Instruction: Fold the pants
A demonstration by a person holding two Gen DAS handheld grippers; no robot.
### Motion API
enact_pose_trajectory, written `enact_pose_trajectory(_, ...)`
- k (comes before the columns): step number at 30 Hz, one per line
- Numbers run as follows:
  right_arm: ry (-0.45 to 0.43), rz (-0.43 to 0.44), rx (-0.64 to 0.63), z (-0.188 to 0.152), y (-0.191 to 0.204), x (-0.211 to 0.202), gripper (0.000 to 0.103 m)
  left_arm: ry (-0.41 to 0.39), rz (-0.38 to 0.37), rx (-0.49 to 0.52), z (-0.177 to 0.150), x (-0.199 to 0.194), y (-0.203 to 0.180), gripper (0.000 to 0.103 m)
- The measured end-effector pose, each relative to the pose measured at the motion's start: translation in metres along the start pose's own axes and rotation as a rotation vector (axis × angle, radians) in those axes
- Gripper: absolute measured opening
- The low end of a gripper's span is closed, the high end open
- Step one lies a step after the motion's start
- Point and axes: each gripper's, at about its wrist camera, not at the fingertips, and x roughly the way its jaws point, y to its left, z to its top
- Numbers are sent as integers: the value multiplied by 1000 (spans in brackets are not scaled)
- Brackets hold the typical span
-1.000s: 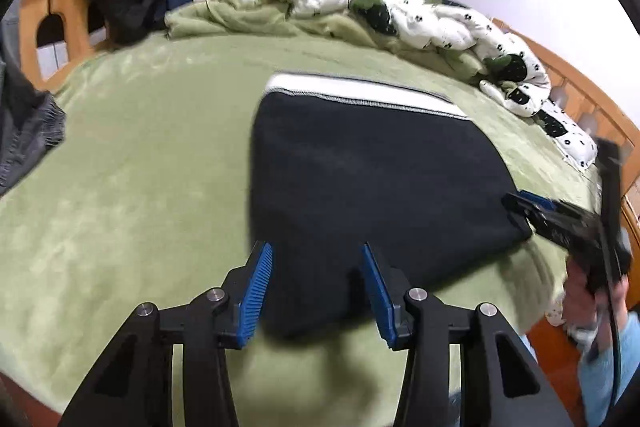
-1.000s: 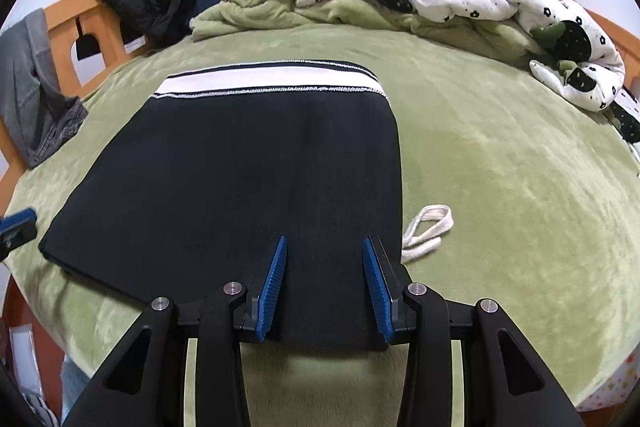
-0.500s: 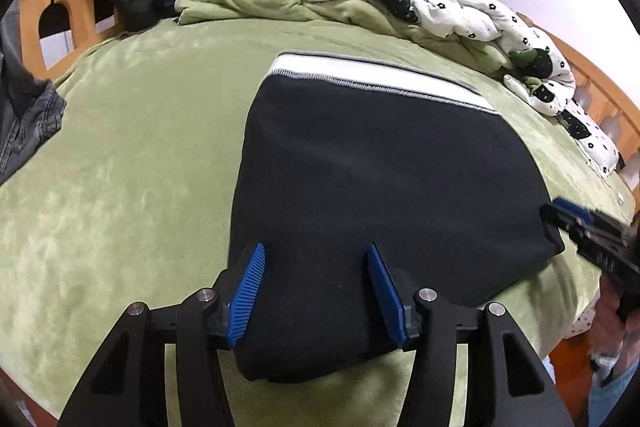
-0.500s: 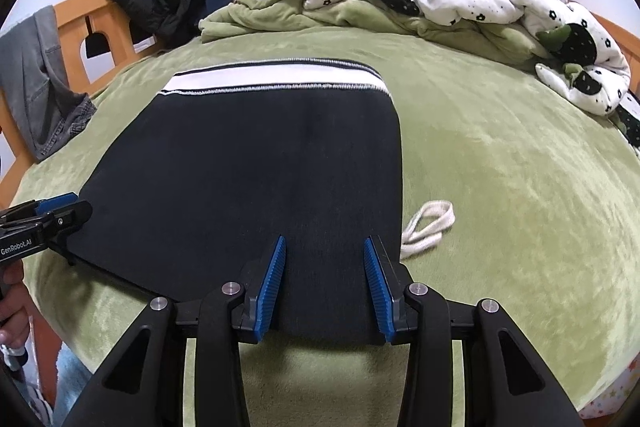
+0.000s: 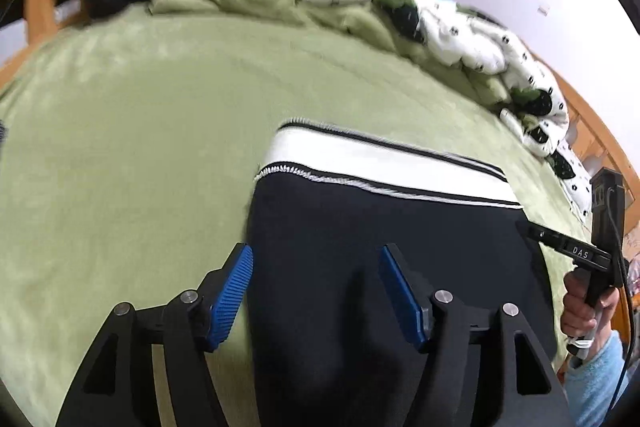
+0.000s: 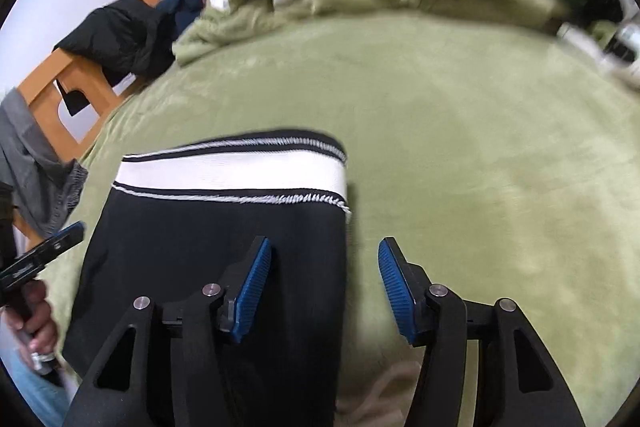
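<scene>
Left wrist view: the left gripper [image 5: 316,289] hovered with its jaws spread wide and empty, one blue ribbed pad [image 5: 233,293] over the bedcover at the garment's left edge, the other over black cloth.
Right wrist view: the right gripper [image 6: 325,287] was likewise spread and holding nothing, its left pad [image 6: 253,285] over the cloth and its right pad over bare cover, straddling the garment's right edge.
Pants: the black pants [image 5: 380,267] lay flat on the bed [image 5: 132,155], already folded to a compact panel, waistband [image 5: 384,167] at the far end.
Step in hand: judged to be lining up on the two near corners for a further fold toward the waistband.
Doing it well: each gripper should probably bite all layers at its corner, both lift together and level, then lay the near hem square beside the waistband so no layer slid.
Risk: the plush cover might drag the lower layers and skew the fold.
Materials: pants a matte, soft-looking knit; waistband a white elastic band edged with black stripes and zigzag stitching; bedcover a velvety green plush.
Beyond: a loose pale cord [image 6: 384,391] lay just beside the pants' right edge; a spotted white quilt [image 5: 472,39] was heaped at the headboard; dark clothing [image 6: 116,35] draped the wooden frame.
</scene>
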Motion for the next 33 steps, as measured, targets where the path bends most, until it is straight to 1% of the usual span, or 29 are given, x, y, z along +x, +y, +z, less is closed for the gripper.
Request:
enact_pose_trajectory(1,-4,4,-3,4,-2,7,62,26,9,-10,3,12,5,64)
enact_pose_trajectory(2,2,17,-9,7,-3,11,63,54,-2,-26,5,25,11,68)
enact_pose_trajectory(4,33,97,17,13,-10,19,63,107,-144,-107,5,47,28,70)
enact_pose_trajectory(5,51,133,41,15,-15,25,63,123,-199,-156,6,53,37,69)
enact_pose_trajectory(6,82,187,81,17,-23,33,64,123,-229,-174,6,55,41,66)
enact_pose_trajectory(7,110,230,116,18,-31,38,67,123,-243,-172,6,55,41,63)
enact_pose_trajectory(8,144,262,140,19,-38,41,68,122,-248,-155,5,54,38,59)
enact_pose_trajectory(10,173,283,144,16,-43,37,68,104,-213,-112,0,49,28,56)
enact_pose_trajectory(11,170,266,123,11,-41,33,68,100,-197,-87,-3,47,23,54)
enact_pose_trajectory(12,162,259,113,7,-39,32,68,97,-191,-82,-2,46,22,53)
enact_pose_trajectory(14,152,258,139,0,-36,31,68,103,-180,-95,1,49,23,51)
enact_pose_trajectory(15,160,275,160,0,-36,32,67,99,-177,-102,3,49,23,48)
enact_pose_trajectory(16,171,319,180,2,-35,35,55,95,-171,-101,3,48,21,47)
enact_pose_trajectory(17,171,361,198,4,-32,36,45,83,-162,-101,4,46,20,41)
enact_pose_trajectory(18,156,338,190,6,-29,34,43,71,-161,-107,5,42,21,37)
enact_pose_trajectory(19,128,281,135,11,-19,29,34,57,-162,-112,5,36,23,35)
enact_pose_trajectory(20,102,247,92,14,-11,22,28,37,-172,-120,6,29,23,33)
enact_pose_trajectory(21,72,243,78,18,-5,13,20,27,-184,-125,8,24,25,31)
enact_pose_trajectory(22,58,262,88,22,-4,9,17,23,-198,-127,12,21,26,30)
enact_pose_trajectory(23,43,289,93,28,0,3,16,20,-213,-132,17,18,26,29)
enact_pose_trajectory(25,22,284,80,38,6,3,15,3,-227,-132,29,14,25,29)
enact_pose_trajectory(27,8,282,75,48,9,7,15,-26,-217,-113,45,12,21,28)
enact_pose_trajectory(29,1,306,97,62,8,19,15,-48,-188,-89,63,12,22,28)
enact_pose_trajectory(30,-5,317,106,67,7,23,15,-54,-185,-94,70,14,24,28)
enact_pose_trajectory(31,-17,327,117,73,5,31,15,-55,-181,-100,78,18,27,28)
enact_pose_trajectory(33,-21,314,122,78,1,45,16,-36,-163,-117,86,33,36,29)
